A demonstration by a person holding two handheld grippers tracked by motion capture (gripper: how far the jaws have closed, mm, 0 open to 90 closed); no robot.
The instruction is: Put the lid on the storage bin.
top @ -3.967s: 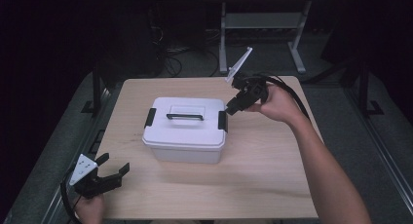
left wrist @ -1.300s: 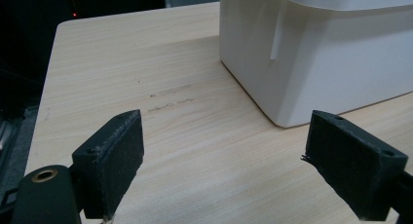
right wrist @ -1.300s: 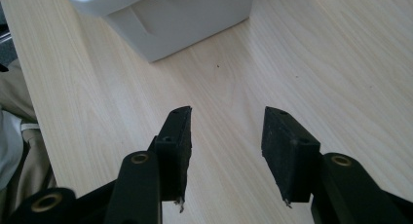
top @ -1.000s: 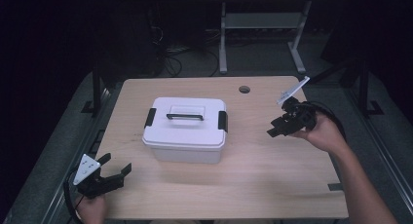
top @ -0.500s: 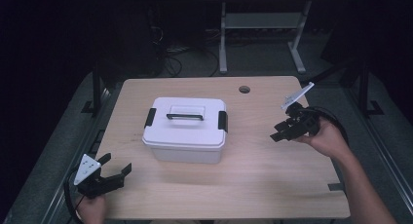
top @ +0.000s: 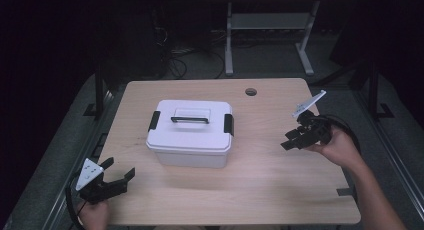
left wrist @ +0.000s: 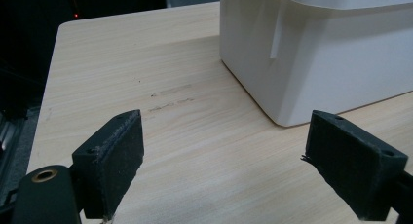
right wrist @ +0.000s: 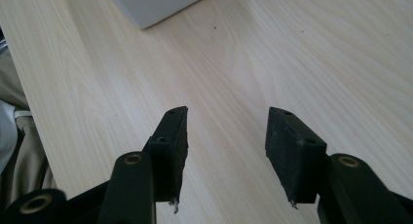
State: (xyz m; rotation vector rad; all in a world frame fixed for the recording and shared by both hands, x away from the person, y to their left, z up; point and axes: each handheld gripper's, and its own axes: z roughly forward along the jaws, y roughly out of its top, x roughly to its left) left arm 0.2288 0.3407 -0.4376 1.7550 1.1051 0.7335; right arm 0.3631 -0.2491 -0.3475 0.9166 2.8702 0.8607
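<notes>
Light fell from above onto the bench (top: pixel 260 190), which was evenly bright, while the room around it sank into near black. The white box (top: pixel 190 135) cast a soft shadow. In both gripper views the near fingers (left wrist: pixel 112 160) were slightly blurred.

A white rectangular plastic storage box (top: pixel 191 134) stands upright on the light wooden table, a little left of the middle and nearer the far edge than the near one. Its flat lid is on and closed, sitting square on the body, with a black carrying handle (top: pixel 189 120) lying along the middle of the top and a black latch (top: pixel 154 120) at each short end, both folded down against the sides. The body tapers slightly toward its base. In the left gripper view a lower corner of the box (left wrist: pixel 311 53) shows smooth, pale walls and a moulded vertical rib beneath the overhanging lid.
</notes>
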